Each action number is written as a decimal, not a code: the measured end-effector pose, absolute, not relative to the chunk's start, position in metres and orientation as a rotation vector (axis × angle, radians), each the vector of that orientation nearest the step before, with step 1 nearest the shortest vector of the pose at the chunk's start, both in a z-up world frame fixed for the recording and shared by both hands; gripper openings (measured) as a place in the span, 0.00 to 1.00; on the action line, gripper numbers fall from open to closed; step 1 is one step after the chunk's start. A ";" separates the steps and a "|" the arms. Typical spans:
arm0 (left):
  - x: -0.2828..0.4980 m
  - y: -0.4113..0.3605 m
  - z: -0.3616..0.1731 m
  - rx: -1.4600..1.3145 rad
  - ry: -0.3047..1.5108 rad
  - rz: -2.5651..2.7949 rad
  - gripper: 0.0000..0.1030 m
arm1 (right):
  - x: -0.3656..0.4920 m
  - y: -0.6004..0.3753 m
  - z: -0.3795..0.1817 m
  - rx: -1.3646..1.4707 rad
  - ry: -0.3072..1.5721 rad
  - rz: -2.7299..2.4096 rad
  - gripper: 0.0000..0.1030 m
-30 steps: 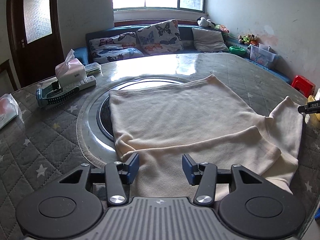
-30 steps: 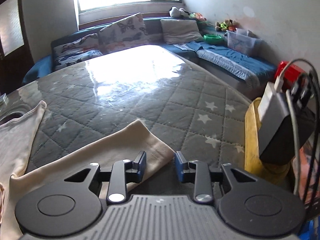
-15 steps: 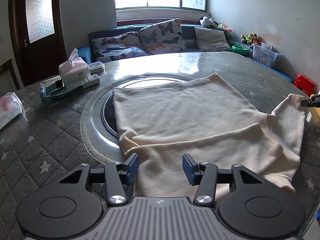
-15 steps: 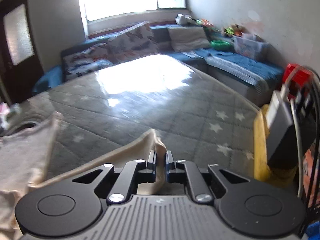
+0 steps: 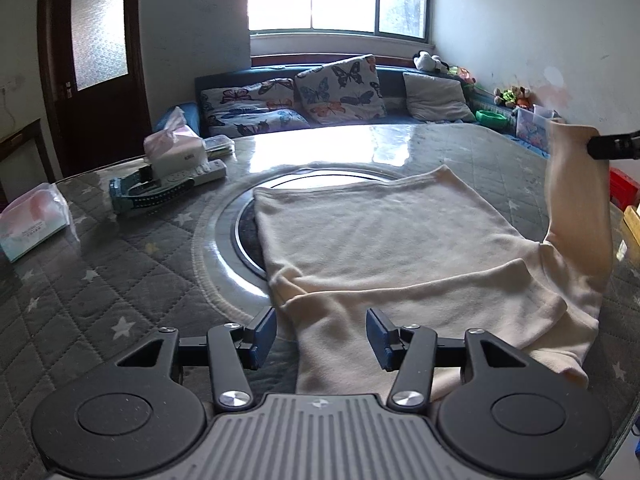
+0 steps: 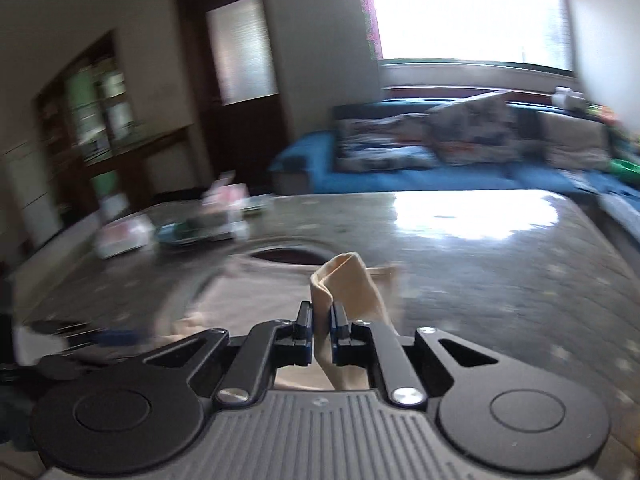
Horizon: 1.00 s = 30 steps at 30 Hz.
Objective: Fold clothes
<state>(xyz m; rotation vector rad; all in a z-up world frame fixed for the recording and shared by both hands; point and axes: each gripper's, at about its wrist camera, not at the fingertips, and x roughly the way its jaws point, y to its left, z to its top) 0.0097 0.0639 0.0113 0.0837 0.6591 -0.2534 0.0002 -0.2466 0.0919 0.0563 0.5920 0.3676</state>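
Should the thin pinch slip, the raised sleeve [image 5: 576,196] could drop back crooked. Right gripper [image 6: 321,330], lower centre, is clamped on the sleeve end; left gripper [image 5: 321,334], half open and empty, hovers over the near hem of the cream garment [image 5: 380,240] spread mid-frame on the surface [image 5: 100,280].

**Black handheld grippers with blue pads**

The left gripper [image 5: 321,336] and right gripper [image 6: 321,334] look alike: matte black linkage arms, two round black discs, silver screws at the pivots, blue-padded jaws and a ribbed grey housing bearing a small emblem.
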 end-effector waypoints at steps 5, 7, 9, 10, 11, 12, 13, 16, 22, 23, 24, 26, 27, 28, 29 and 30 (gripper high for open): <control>0.005 0.077 0.011 0.061 0.652 -0.229 0.52 | 0.005 -0.191 0.095 -0.021 0.619 0.517 0.07; 0.004 0.082 0.010 0.050 0.652 -0.219 0.52 | 0.005 -0.172 0.092 -0.049 0.632 0.561 0.07; 0.003 0.086 0.009 0.043 0.653 -0.210 0.52 | 0.003 -0.155 0.089 -0.066 0.649 0.598 0.07; 0.002 0.088 0.008 0.040 0.654 -0.206 0.52 | 0.002 -0.146 0.087 -0.071 0.657 0.613 0.07; 0.002 0.090 0.008 0.038 0.657 -0.201 0.52 | 0.001 -0.137 0.084 -0.072 0.669 0.627 0.07; 0.002 0.092 0.007 0.036 0.659 -0.199 0.52 | 0.001 -0.131 0.081 -0.073 0.678 0.639 0.07; 0.002 0.093 0.007 0.035 0.660 -0.197 0.52 | 0.000 -0.126 0.078 -0.073 0.687 0.651 0.08; 0.002 0.095 0.006 0.033 0.660 -0.196 0.52 | 0.000 -0.116 0.071 -0.064 0.704 0.675 0.13; -0.001 0.093 0.011 0.032 0.644 -0.225 0.51 | -0.002 -0.124 0.069 -0.083 0.711 0.637 0.13; -0.002 0.089 0.011 0.038 0.641 -0.238 0.50 | -0.001 -0.130 0.068 -0.093 0.717 0.617 0.13; -0.003 0.085 0.012 0.046 0.638 -0.254 0.50 | -0.002 -0.135 0.065 -0.103 0.727 0.597 0.13; -0.004 0.077 0.013 0.061 0.632 -0.284 0.48 | -0.005 -0.151 0.058 -0.129 0.752 0.546 0.14; -0.004 0.073 0.013 0.069 0.629 -0.299 0.46 | -0.007 -0.159 0.054 -0.142 0.765 0.521 0.14; -0.003 0.069 0.012 0.078 0.631 -0.316 0.42 | -0.008 -0.167 0.050 -0.154 0.778 0.496 0.14; -0.001 0.063 0.012 0.088 0.634 -0.332 0.37 | -0.009 -0.174 0.044 -0.154 0.795 0.474 0.14; 0.000 0.059 0.011 0.099 0.632 -0.345 0.35 | -0.010 -0.181 0.038 -0.152 0.812 0.453 0.14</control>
